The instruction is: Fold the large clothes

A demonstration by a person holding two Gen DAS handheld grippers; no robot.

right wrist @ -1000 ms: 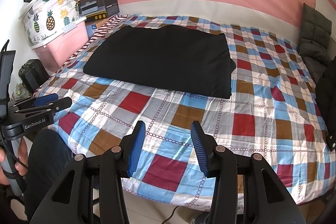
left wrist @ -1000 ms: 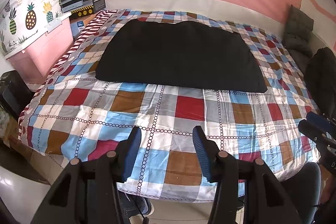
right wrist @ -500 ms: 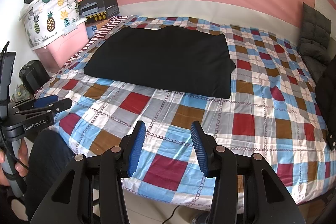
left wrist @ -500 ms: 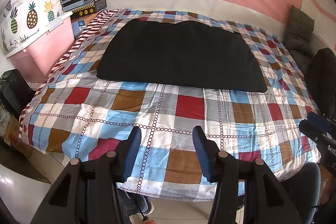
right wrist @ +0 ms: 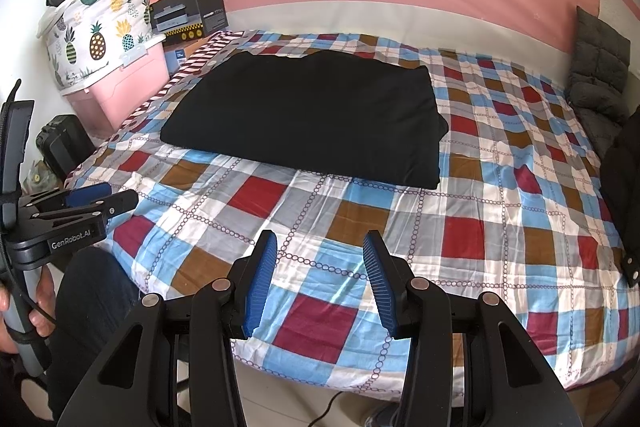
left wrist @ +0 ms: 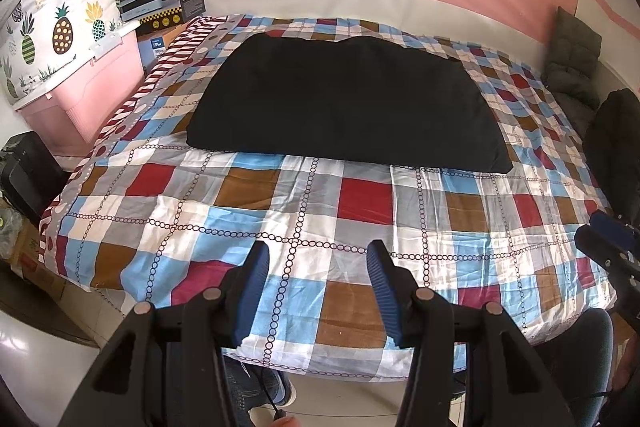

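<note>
A black garment (left wrist: 344, 103) (right wrist: 308, 115) lies folded into a flat wide rectangle on the far half of the checked bedspread (left wrist: 328, 219) (right wrist: 460, 195). My left gripper (left wrist: 318, 255) hovers open over the near edge of the bed, well short of the garment, nothing between its blue pads. My right gripper (right wrist: 320, 245) is likewise open and empty above the near edge. In the right wrist view the left gripper (right wrist: 104, 197) shows at the far left, held by a hand. The right gripper's tips (left wrist: 600, 235) peek in at the right of the left wrist view.
A pink storage box (left wrist: 80, 99) under a pineapple-print bag (left wrist: 56, 23) stands left of the bed, with a black carton (left wrist: 168, 3) behind it. A grey cushion (right wrist: 596, 67) and a dark jacket (left wrist: 616, 147) sit at the right. A black case (right wrist: 60, 147) rests on the floor left.
</note>
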